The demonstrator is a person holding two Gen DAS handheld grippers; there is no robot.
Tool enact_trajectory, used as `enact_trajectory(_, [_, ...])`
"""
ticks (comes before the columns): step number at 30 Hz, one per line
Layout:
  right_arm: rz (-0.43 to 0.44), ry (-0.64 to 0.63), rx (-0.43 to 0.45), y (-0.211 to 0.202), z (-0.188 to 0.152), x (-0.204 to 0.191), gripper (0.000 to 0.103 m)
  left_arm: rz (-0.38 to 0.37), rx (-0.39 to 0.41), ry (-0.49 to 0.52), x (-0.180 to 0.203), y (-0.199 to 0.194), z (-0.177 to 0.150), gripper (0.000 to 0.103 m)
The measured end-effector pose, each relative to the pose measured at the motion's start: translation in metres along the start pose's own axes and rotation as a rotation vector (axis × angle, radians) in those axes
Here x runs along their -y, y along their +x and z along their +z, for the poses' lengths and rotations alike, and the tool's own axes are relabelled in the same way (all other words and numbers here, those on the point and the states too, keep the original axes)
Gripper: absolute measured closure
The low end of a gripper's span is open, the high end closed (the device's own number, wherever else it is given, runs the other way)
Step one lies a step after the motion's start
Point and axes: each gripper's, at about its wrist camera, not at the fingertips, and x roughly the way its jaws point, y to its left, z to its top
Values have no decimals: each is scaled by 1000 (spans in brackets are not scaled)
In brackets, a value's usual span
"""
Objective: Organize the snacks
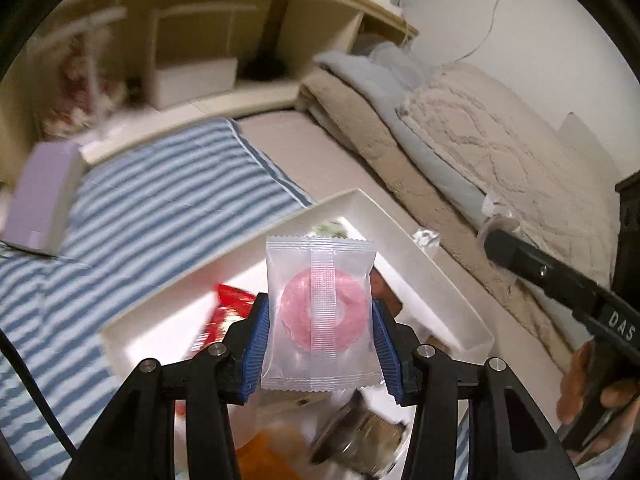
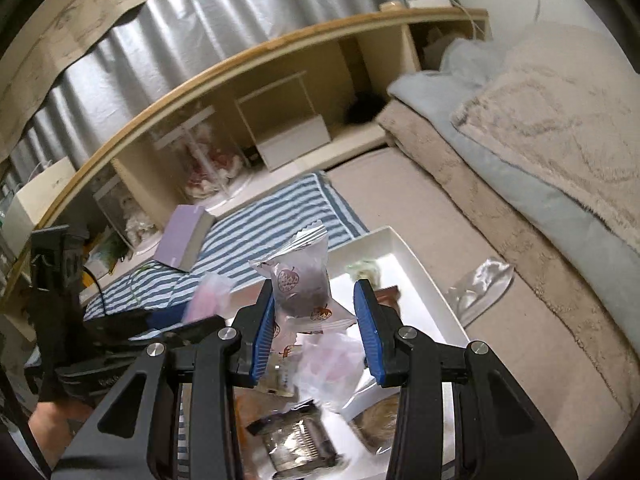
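Note:
My left gripper (image 1: 320, 320) is shut on a clear packet with a pink ring candy (image 1: 322, 314) and holds it above the white tray (image 1: 420, 256). The tray holds a red packet (image 1: 224, 312) and other wrapped snacks. In the right wrist view my right gripper (image 2: 316, 320) is open over the white tray (image 2: 420, 268). A strawberry-print packet with a dark round snack (image 2: 300, 280) lies against its left pad; the right pad stands clear of it. More wrapped snacks (image 2: 296, 440) lie below. The right gripper's black body (image 1: 560, 280) shows in the left wrist view.
The tray sits on a bed with a blue striped cover (image 1: 140, 200) and a beige sheet (image 2: 400, 200). Folded blankets (image 1: 480, 140) lie at the right. A purple box (image 1: 44, 204) lies at the left. A wooden shelf (image 2: 280, 92) stands behind. A crumpled clear wrapper (image 2: 480, 284) lies right of the tray.

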Motion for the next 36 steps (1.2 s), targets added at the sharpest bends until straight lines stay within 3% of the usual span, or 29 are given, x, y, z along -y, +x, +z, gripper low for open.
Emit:
enact_trajectory(8, [-31,105,-68,24,-8,39,64,-55,-96,-38,-10,72,23,55])
enact_trajectory(15, [-131,118,-145,41,-16,61,64,19,-118,-17,-22,105,42,54])
enact_trajectory(18, [-146,150,-177,47,-20,72,64,46,-117,-25,-27,107,44,47])
enact_trajectory(20, [-149,151,-202,50,-22,75,64,39,-120,-35,-25,111,45,29])
enact_trajectory(24, [-161,141,-239,56,-24,79,62,54,-117,-13,-20,102,37,23])
enact_trajectory(27, [-214,128,-278,60,-27,78,48,68,-112,11,-15,95,32,17])
enact_trajectory(29, [-238,122,-283,57,-28,79,31,77,-109,16,-10,82,24,14])
enact_trajectory(33, [-227,123,-262,47,-24,76,28,84,-110,13,-6,70,17,7])
enact_trajectory(36, [-226,100,-258,43,-23,70,13,94,-100,7,-4,54,11,0])
